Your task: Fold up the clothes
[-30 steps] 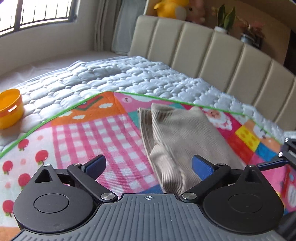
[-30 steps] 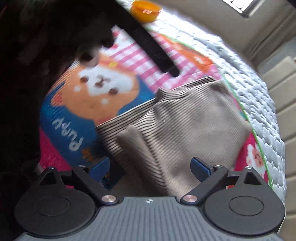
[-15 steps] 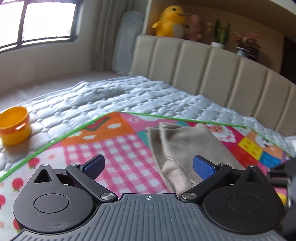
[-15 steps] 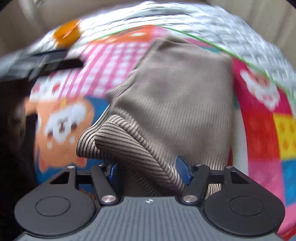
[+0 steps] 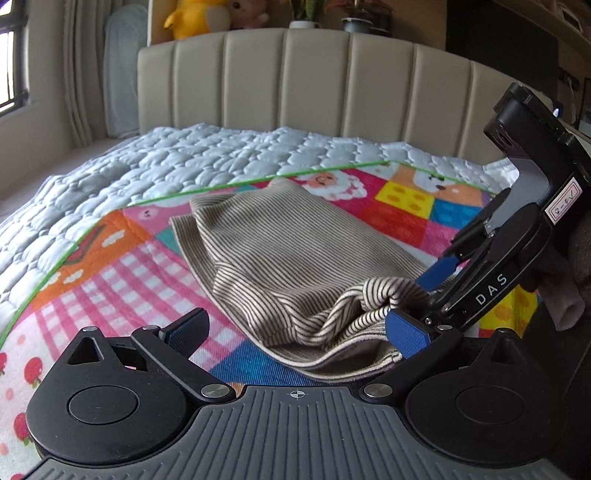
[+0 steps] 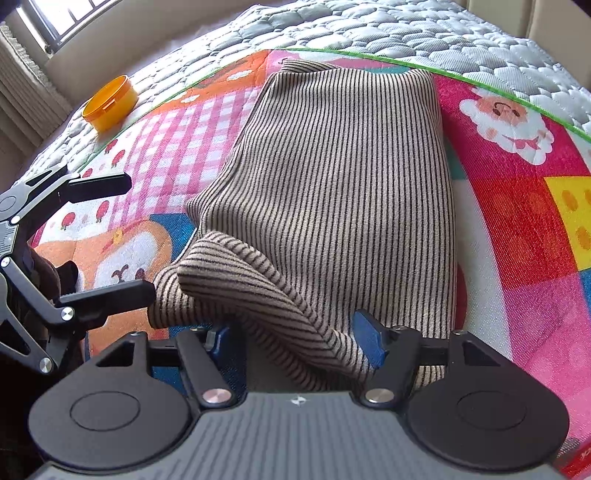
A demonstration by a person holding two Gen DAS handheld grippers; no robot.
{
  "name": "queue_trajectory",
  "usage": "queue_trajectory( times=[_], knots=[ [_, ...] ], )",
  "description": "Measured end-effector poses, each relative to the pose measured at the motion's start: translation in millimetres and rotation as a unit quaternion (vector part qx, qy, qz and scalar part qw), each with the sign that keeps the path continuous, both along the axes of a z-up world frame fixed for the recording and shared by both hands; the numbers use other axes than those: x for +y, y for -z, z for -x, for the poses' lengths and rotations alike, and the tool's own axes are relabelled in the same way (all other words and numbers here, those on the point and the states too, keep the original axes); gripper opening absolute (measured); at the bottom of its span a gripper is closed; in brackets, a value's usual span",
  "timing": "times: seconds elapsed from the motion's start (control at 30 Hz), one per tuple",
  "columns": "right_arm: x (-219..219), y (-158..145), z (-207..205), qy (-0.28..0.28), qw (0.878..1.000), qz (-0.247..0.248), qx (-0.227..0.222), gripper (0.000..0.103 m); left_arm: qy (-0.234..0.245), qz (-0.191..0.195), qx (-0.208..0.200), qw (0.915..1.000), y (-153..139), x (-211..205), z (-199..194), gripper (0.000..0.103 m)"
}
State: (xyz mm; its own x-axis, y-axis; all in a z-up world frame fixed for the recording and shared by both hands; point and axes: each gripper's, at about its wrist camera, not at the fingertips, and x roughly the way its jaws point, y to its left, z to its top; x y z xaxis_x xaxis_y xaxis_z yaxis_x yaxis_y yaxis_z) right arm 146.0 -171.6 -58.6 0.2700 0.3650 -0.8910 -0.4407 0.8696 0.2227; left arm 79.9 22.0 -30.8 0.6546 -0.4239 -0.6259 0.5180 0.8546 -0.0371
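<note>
Watching my right hand-held gripper [image 6: 291,339] clamp a bunched fold of the striped garment [image 6: 343,177], jaws just narrowed around it. My left hand-held gripper [image 5: 295,328] stands apart, empty. Garment lies on the patchwork mat [image 6: 517,192] atop the bed.

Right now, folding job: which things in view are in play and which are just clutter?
In play:
- striped beige garment, partly folded on the colourful play mat
- right gripper, jaws around a bunched near fold
- left gripper, jaws open at the garment's near edge

Lying about:
- orange tub on the white quilt
- plush toys and potted plants behind the headboard
</note>
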Motion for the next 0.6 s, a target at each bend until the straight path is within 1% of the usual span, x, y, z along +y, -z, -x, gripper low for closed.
queue_trajectory(
  times=[0.07,0.13,0.2,0.3,0.4,0.5,0.57,0.6],
  knots=[
    [-1.7,0.3,-0.1,0.001,1.000,-0.003,0.003,0.067,0.002,-0.008,0.003,1.0000,0.5,-0.8,-0.1,0.103],
    [-2.9,0.7,-0.2,0.000,1.000,-0.005,0.005,0.067,0.008,-0.024,-0.002,0.9997,-0.4,-3.0,2.2,0.103],
    [-3.2,2.3,-0.7,0.000,1.000,-0.006,0.005,0.069,0.027,-0.053,-0.021,0.9980,-1.6,-7.9,8.0,0.103],
    [-2.4,4.0,-1.2,-0.001,1.000,-0.005,0.005,0.070,0.069,-0.110,-0.052,0.9901,1.7,-19.0,18.9,0.103],
    [-1.9,3.9,-0.8,-0.002,1.000,-0.004,0.004,0.070,0.098,-0.157,-0.048,0.9815,16.0,-34.3,22.3,0.103],
    [-1.6,2.9,-0.4,-0.005,1.000,-0.003,0.003,0.071,0.096,-0.177,-0.061,0.9776,24.5,-40.9,20.2,0.103],
    [1.2,-2.2,3.8,-0.018,1.000,0.007,-0.008,0.071,0.079,-0.184,-0.066,0.9776,29.3,-40.8,14.6,0.103],
    [4.0,-6.7,8.3,-0.034,0.999,0.017,-0.021,0.073,0.065,-0.187,-0.073,0.9775,31.7,-40.2,11.4,0.103]
  ],
)
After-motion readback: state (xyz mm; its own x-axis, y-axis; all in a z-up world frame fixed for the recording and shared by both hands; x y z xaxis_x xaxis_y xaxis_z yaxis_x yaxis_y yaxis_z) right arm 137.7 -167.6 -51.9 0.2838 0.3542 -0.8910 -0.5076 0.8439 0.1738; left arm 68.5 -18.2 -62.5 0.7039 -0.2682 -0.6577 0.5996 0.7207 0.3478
